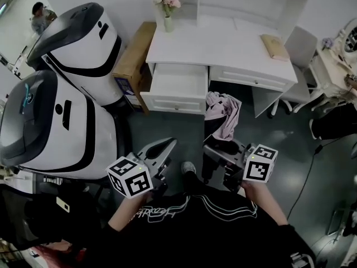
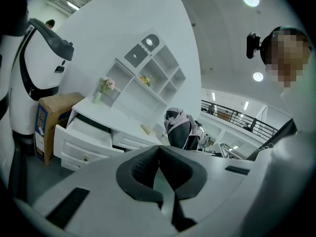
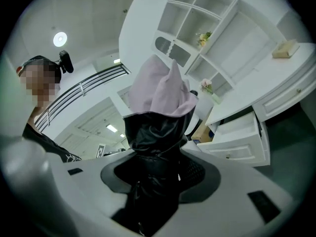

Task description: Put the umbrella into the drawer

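Observation:
A folded umbrella (image 1: 224,116), pink fabric over a black lower part, stands upright between the jaws of my right gripper (image 1: 223,148), which is shut on it. In the right gripper view the umbrella (image 3: 158,107) fills the middle, its black part pinched in the right gripper (image 3: 155,169). The left drawer (image 1: 175,85) of the white desk (image 1: 223,46) stands pulled out ahead of both grippers; it also shows as the drawer (image 2: 84,135) and the drawer (image 3: 239,137). My left gripper (image 1: 167,145) is shut and holds nothing; in its own view the left gripper (image 2: 159,152) has its pads meeting, with the umbrella (image 2: 180,130) to its right.
Two large white-and-black machine shells (image 1: 78,43) (image 1: 50,121) crowd the left side. A cardboard box (image 1: 134,60) leans beside the desk. On the desk stand a vase of pink flowers (image 1: 168,10) and a tan book (image 1: 274,45). A white chair (image 1: 298,54) sits to the right.

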Available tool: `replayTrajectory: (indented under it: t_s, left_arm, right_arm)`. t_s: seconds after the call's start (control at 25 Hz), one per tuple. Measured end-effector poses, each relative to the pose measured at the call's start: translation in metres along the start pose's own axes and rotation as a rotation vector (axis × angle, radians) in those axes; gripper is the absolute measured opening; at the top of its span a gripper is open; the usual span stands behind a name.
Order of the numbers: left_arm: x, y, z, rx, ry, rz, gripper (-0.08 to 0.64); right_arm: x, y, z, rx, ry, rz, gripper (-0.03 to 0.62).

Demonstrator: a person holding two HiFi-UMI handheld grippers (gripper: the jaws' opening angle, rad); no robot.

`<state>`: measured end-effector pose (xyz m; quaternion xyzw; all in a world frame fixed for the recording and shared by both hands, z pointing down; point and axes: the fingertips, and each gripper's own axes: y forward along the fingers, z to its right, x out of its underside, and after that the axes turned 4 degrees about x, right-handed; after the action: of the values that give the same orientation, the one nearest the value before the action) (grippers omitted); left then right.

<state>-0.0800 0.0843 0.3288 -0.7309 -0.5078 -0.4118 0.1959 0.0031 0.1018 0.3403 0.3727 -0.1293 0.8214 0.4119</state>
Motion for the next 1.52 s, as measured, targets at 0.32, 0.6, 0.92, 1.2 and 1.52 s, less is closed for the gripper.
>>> replayTrajectory:
  t_s: [0.32, 0.6, 0.92, 1.2, 1.52]
  left_arm:
    - [-0.100, 0.108, -0.072, -0.051, 0.063, 0.004, 0.020]
    - [-0.125, 0.131, -0.112, -0.100, 0.082, 0.008, 0.020]
    - [-0.138, 0.147, -0.174, -0.132, 0.028, -0.008, 0.020]
    - [-0.151, 0.184, -0.237, -0.150, -0.028, -0.042, 0.020]
    - [-0.157, 0.208, -0.313, -0.198, -0.101, -0.097, 0.020]
  right_arm:
    - [-0.109, 0.049, 0.096, -0.036, -0.054, -0.040, 0.221]
    - [-0.161, 0.079, 0.143, -0.029, -0.058, -0.021, 0.221]
    - [-0.202, 0.121, 0.177, -0.002, -0.067, -0.019, 0.221]
    - [-0.218, 0.158, 0.234, 0.073, -0.121, -0.085, 0.221]
    - [-0.214, 0.220, 0.300, 0.133, -0.291, -0.259, 0.221]
